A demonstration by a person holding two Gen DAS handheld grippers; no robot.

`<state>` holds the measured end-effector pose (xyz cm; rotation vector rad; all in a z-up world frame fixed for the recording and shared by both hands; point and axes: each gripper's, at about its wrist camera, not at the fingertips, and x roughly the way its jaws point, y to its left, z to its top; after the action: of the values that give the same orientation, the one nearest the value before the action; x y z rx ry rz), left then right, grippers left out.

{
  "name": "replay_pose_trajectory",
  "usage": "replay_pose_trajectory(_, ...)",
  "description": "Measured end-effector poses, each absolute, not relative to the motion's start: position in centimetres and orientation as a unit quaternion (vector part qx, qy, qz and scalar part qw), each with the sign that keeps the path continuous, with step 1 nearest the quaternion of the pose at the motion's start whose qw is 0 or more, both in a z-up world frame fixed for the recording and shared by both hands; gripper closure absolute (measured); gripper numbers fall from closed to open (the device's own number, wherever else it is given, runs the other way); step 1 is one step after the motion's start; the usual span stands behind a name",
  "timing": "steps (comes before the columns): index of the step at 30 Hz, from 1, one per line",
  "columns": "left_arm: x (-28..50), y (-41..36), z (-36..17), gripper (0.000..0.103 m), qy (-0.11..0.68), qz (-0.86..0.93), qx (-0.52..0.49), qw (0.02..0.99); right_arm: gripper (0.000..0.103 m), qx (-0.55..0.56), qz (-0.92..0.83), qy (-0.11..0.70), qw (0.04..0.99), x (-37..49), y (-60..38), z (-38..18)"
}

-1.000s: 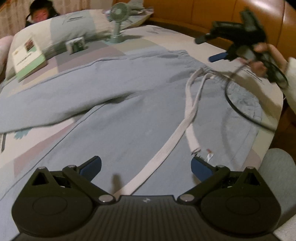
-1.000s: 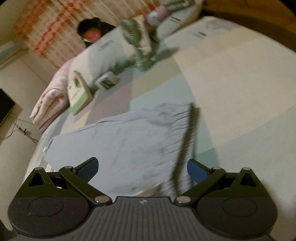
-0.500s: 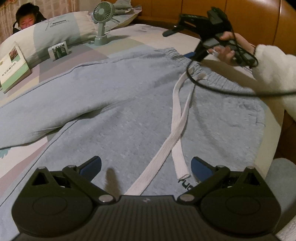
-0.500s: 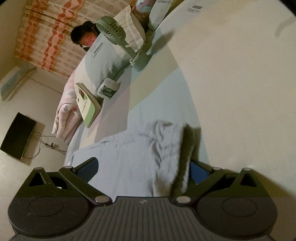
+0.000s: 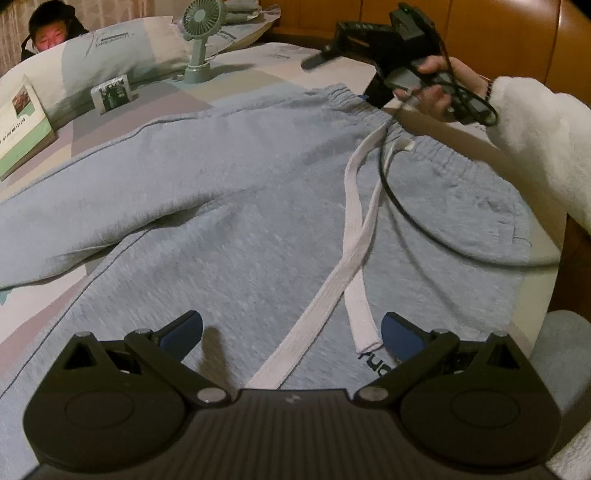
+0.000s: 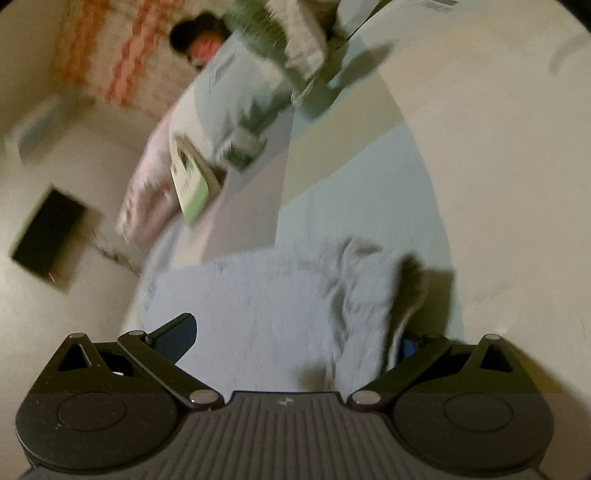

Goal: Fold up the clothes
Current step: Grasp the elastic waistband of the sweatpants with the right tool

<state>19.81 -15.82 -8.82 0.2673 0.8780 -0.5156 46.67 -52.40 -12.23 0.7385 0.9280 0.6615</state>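
1. Left tongs hang wide and empty over my light blue-grey fleece sweatpants, spread on the bed.
2. Right tongs, spread wide too, straddle the gathered waistband at its far corner.
3. Legs run left; white flat drawstring trails near; open bed lies beyond.

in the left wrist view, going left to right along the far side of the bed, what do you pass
book → small photo card → handheld fan → right gripper in the person's hand
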Motion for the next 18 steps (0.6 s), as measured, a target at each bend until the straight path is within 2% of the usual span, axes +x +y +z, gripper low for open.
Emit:
replay_pose_trajectory(3,19.8,-15.6,-8.8,0.001,0.416,-0.246,0.132,0.865,0.002,0.327,0.315,0.422,0.785,46.4,-52.3,-12.3)
replay_pose_trajectory(6,20.1,-15.3,-9.0,0.001,0.421,-0.243,0.124,0.865,0.010,0.279,0.332,0.403,0.806,45.1,-52.1,-12.5)
replay_pose_trajectory(9,20.2,-15.1,-9.2,0.001,0.424,-0.243,0.119,0.864,0.026,0.279,0.336,0.396,0.808,45.0,-53.2,-13.0)
replay_pose_trajectory(11,20.1,-15.2,-9.3,0.001,0.423,-0.243,0.123,0.864,0.049,0.288,0.329,0.401,0.805,45.2,-54.1,-13.4)
replay_pose_trajectory(13,20.1,-15.2,-9.4,0.001,0.424,-0.245,0.123,0.863,0.064,0.310,0.309,0.408,0.802,45.6,-54.8,-13.8)
replay_pose_trajectory(14,20.1,-15.2,-9.5,0.001,0.424,-0.245,0.122,0.863,0.069,0.321,0.298,0.411,0.799,45.9,-55.1,-14.1)
replay_pose_trajectory(18,20.2,-15.3,-9.7,0.001,0.428,-0.245,0.121,0.861,0.071,0.318,0.300,0.406,0.803,46.5,-54.1,-14.3)
